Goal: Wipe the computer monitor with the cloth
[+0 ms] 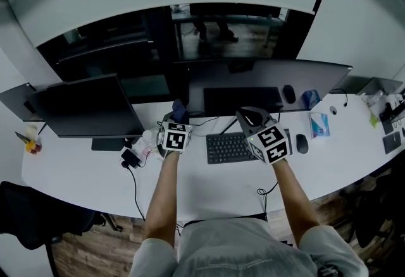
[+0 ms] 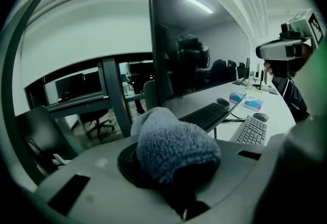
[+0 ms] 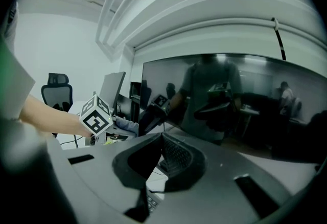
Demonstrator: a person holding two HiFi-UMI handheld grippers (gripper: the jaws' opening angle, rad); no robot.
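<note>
A fluffy blue-grey cloth point(image 2: 173, 146) bulges out of my left gripper point(image 1: 178, 117), which is shut on it. The cloth point(image 1: 180, 106) is held just in front of the left edge of the wide dark computer monitor point(image 1: 272, 83). In the left gripper view the monitor point(image 2: 196, 49) stands edge-on right behind the cloth. My right gripper point(image 1: 250, 119) hovers over the keyboard, before the middle of the monitor point(image 3: 230, 105), shut and holding nothing. Its view also catches the left gripper's marker cube point(image 3: 96, 115) and the cloth point(image 3: 125, 125).
A second monitor point(image 1: 88, 108) stands to the left. A black keyboard point(image 1: 229, 147) and a mouse point(image 1: 302, 143) lie under my hands. A charger with cables point(image 1: 130, 159) sits at the left, small packets point(image 1: 319, 124) at the right. An office chair point(image 1: 31, 212) is at the desk's left end.
</note>
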